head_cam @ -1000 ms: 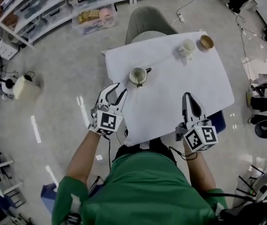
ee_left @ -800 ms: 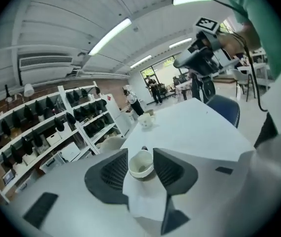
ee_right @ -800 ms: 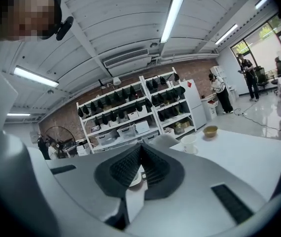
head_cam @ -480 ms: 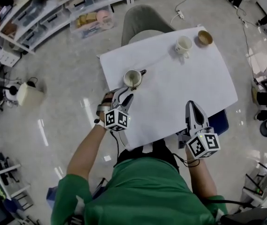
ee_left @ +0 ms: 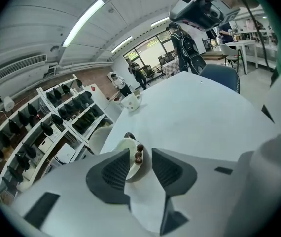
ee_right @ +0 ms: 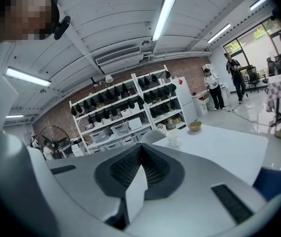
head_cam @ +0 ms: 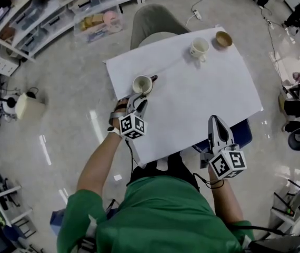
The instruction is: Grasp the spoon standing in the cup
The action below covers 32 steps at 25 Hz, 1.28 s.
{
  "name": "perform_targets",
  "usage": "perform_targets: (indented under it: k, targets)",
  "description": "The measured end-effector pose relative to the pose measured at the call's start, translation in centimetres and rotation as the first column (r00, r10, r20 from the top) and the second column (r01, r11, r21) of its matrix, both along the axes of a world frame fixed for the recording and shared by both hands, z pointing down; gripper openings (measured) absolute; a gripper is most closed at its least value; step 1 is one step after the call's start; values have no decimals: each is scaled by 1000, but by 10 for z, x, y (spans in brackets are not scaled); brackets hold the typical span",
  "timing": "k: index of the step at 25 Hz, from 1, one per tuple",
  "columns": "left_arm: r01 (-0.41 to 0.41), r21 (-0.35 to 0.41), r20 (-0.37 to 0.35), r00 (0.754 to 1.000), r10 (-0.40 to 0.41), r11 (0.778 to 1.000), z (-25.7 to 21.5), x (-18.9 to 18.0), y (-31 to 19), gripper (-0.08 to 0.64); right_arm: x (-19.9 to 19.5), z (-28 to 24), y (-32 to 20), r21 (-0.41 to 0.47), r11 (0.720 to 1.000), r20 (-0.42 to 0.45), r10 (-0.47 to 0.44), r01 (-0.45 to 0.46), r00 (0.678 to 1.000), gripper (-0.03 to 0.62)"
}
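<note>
The white, smooth-clothed table (head_cam: 202,88) was the broadest thing, rectangular and matt. Over its near right edge the right gripper (ee_right: 140,154) hovered with its 2 ribbed jaws pressed together on nothing. The left gripper (head_cam: 138,102) sat just beside the cup (head_cam: 141,84) near the table's left edge; its jaws stood apart and were closing, with the spoon (ee_left: 139,154) between them but the pads not yet touching it. The cup looked like glazed pale ceramic: round, hard, probably slippery, and heavy enough to stay put unless knocked sideways. At the far corner stood a second cup (head_cam: 198,48) and a small brownish bowl (head_cam: 223,39), well apart from the work. The spoon stood in the near cup, leaning at the rim, its dark brown handle ending in a stack of rounded beads. It was likely light, stiff and loose in the cup, so it could tip away when nudged. The beaded top above the rim seemed the best hold, since the knobs would keep it from sliding through the pads.
</note>
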<state>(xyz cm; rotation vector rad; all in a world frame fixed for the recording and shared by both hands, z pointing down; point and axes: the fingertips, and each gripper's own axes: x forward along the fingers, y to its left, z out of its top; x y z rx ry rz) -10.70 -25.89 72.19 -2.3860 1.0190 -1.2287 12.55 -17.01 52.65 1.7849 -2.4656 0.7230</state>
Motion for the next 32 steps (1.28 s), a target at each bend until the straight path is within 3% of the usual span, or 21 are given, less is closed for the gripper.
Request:
perform_targets:
  k: [12, 18, 21, 23, 27, 32]
  targets:
    - [18, 22, 40, 999, -19, 1000, -9, 5, -3, 60, 4, -9, -2, 11, 999, 1, -35, 35, 999, 21]
    - [68, 23, -29, 997, -68, 997, -32, -1, -4, 58, -10, -14, -11, 22, 997, 5, -78, 78, 997, 21]
    - [112, 22, -115, 987, -108, 994, -54, -7, -1, 57, -18, -13, -12, 19, 995, 10, -95, 95, 995, 21]
    - [154, 7, -203, 968, -150, 988, -71, -10, 1, 57, -23, -14, -14, 20, 994, 14, -107, 107, 994, 21]
    - [230, -30, -359, 906, -225, 973, -104, -19, 9, 57, -31, -16, -18, 29, 991, 18, -132, 131, 991, 21]
    - [304, -94, -513, 801, -308, 948, -141, -35, 20, 57, -46, -22, -24, 44, 984, 26, -172, 171, 985, 21]
